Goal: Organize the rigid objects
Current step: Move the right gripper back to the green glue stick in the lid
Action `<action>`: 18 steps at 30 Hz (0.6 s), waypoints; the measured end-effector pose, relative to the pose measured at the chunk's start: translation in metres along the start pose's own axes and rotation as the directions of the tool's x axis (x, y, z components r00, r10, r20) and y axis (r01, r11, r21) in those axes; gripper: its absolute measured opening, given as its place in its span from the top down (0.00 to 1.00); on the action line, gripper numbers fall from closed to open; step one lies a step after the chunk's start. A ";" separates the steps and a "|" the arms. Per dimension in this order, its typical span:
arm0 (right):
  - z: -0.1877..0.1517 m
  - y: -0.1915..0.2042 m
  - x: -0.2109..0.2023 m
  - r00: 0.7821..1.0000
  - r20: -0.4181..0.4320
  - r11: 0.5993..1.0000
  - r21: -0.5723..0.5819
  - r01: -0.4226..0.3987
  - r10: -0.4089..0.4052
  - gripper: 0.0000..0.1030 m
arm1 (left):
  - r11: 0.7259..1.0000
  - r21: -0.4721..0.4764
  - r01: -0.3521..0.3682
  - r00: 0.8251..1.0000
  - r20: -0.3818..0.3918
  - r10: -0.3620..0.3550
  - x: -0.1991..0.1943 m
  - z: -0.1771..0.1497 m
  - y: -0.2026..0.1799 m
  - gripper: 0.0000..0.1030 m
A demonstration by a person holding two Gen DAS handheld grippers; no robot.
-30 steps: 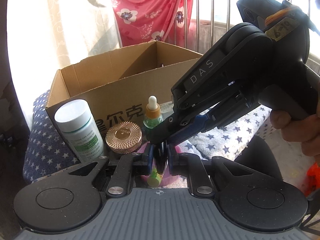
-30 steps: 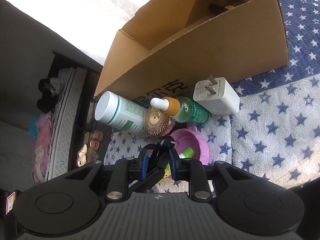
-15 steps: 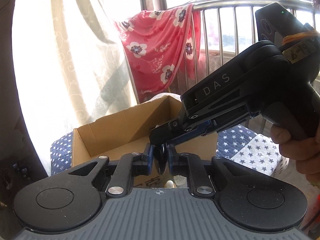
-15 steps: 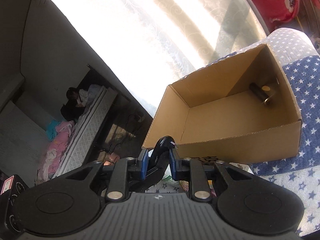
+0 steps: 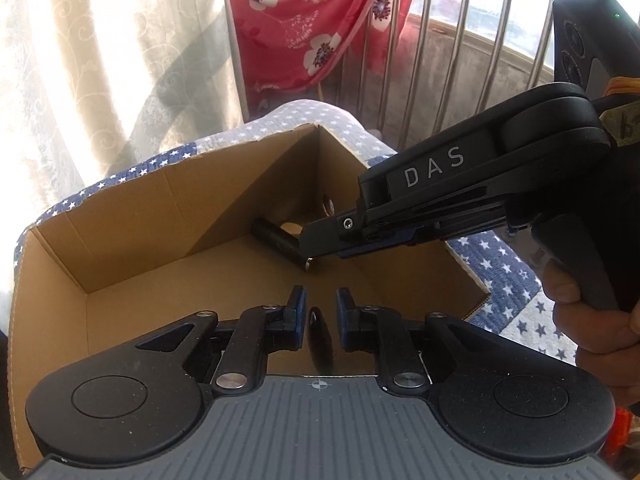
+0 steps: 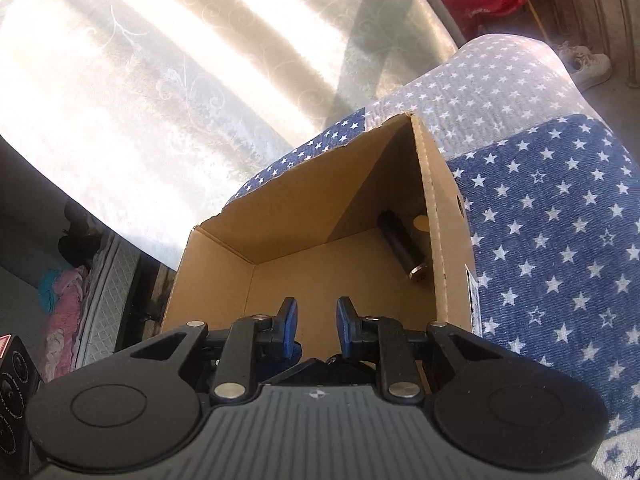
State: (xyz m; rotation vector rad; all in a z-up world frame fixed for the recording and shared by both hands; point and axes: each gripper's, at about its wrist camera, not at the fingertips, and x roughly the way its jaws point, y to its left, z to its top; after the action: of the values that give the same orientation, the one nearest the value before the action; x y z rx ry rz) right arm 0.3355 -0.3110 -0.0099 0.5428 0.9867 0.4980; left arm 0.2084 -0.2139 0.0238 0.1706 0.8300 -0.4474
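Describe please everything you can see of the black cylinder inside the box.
The cylinder is black and smooth, maybe plastic or metal, with a shiny silver cap on the end nearer the cameras. It lies on its side on the box floor, in the shaded corner, close along the right wall below a round hole in it; whether it touches that wall I cannot tell. In the left wrist view the right claw covers part of it from above. Nothing grips it.
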 end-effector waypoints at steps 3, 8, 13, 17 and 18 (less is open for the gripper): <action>0.001 -0.006 -0.009 0.999 0.027 1.000 0.012 -0.020 0.020 0.76 | 1.000 -0.008 0.019 1.000 0.007 -0.019 -0.007 -0.005 0.001 0.80; -0.001 -0.012 -0.027 0.997 0.070 0.999 0.023 -0.044 0.043 0.76 | 1.000 -0.013 0.023 0.999 0.034 -0.023 -0.025 -0.010 0.005 0.78; -0.022 -0.004 -0.057 0.991 0.111 0.997 0.009 -0.083 0.081 0.76 | 0.999 -0.033 0.030 0.996 0.084 -0.027 -0.054 -0.019 0.013 0.71; -0.047 0.005 -0.082 0.981 0.145 0.992 -0.003 -0.128 0.127 0.76 | 0.999 -0.041 0.024 0.992 0.129 -0.018 -0.086 -0.037 0.020 0.67; -0.055 0.007 -0.088 0.979 0.151 0.990 -0.007 -0.140 0.139 0.76 | 0.999 -0.042 0.024 0.990 0.137 -0.018 -0.094 -0.043 0.022 0.66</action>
State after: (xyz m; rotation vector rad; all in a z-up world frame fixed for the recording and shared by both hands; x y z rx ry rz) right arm 0.2462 -0.3485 0.0265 0.6463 0.8086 0.5716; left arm 0.1339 -0.1508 0.0640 0.0902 0.7073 -0.4553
